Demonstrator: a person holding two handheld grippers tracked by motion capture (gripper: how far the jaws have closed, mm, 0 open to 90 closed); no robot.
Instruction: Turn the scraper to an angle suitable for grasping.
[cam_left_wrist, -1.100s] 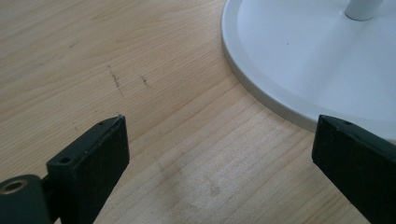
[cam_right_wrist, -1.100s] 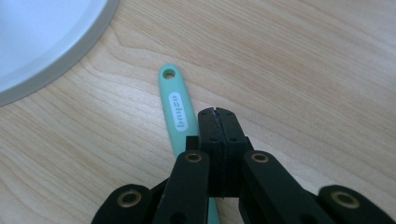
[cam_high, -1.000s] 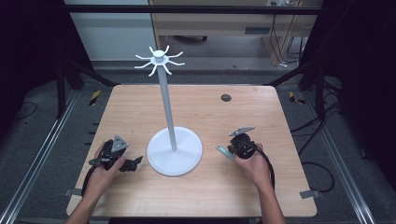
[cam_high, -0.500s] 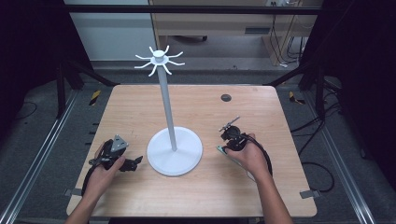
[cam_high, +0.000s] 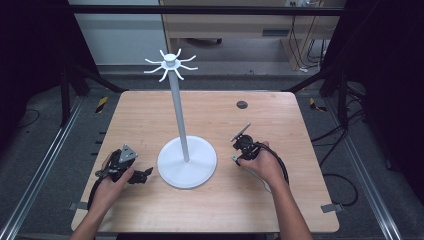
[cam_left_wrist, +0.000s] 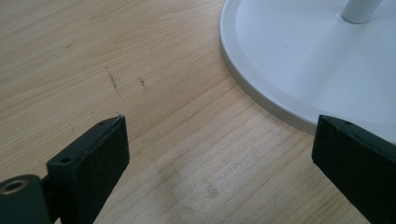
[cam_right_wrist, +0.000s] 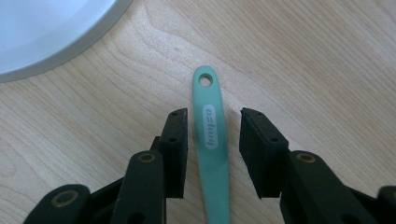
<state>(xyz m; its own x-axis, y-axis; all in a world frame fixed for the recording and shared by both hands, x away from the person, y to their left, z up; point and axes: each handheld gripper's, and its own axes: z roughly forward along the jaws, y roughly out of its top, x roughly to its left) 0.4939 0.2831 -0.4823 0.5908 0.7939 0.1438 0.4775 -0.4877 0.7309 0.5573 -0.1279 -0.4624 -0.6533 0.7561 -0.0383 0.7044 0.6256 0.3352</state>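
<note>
My left gripper (cam_high: 131, 169) rests low on the bench (cam_high: 280, 200), fingers (cam_left_wrist: 88, 161) spread wide w/ nothing between, just beside the white stand's base (cam_high: 187, 162). My right gripper (cam_high: 244, 145) tilts down right of the base, fingers (cam_right_wrist: 175, 149) released, straddling a teal handle (cam_right_wrist: 212, 140) lying flat on the wood, gaps both sides. Dark round spot (cam_high: 242, 104) farther back.

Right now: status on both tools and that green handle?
Left tool open, empty, beside white stand base. Right tool open, jaws straddling green handle lying flat on table, not clamped. Nothing in the way.
</note>
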